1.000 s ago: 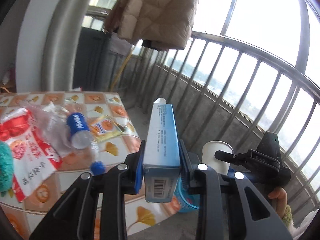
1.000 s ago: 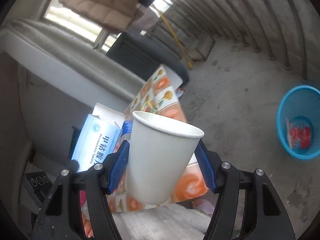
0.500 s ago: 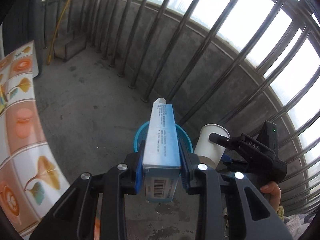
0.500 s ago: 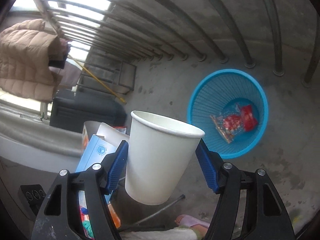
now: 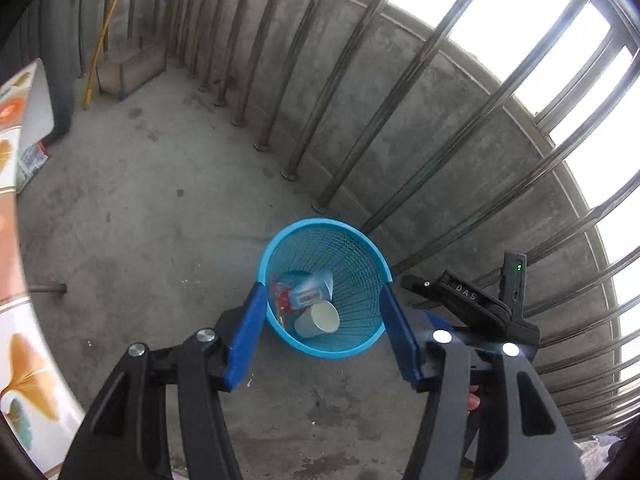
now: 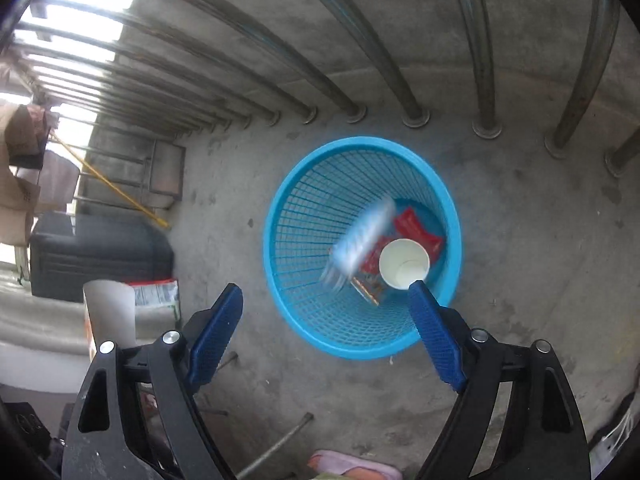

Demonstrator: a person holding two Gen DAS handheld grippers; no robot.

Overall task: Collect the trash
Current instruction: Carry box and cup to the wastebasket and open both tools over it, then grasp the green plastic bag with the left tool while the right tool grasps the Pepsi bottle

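A: Where is the trash?
B: The cup point(image 5: 318, 319) and box point(image 5: 312, 288) lie in the basket point(image 5: 320, 224), straight beyond both grippers' spread, empty fingers; left gripper point(image 5: 322, 334), right gripper point(image 6: 326, 330).

Both tongs share one build: black plastic arms with triangular cut-outs, round silver screw heads at the joints, and blue ribbed pads lining the inner faces of the fingers. The left tongs point(image 5: 324, 332) appear in the left wrist view, the right tongs point(image 6: 326, 332) in the right. The right unit's black housing, seen from the left camera, carries white "DAS" lettering and a small green light; bare fingertips show beneath it.
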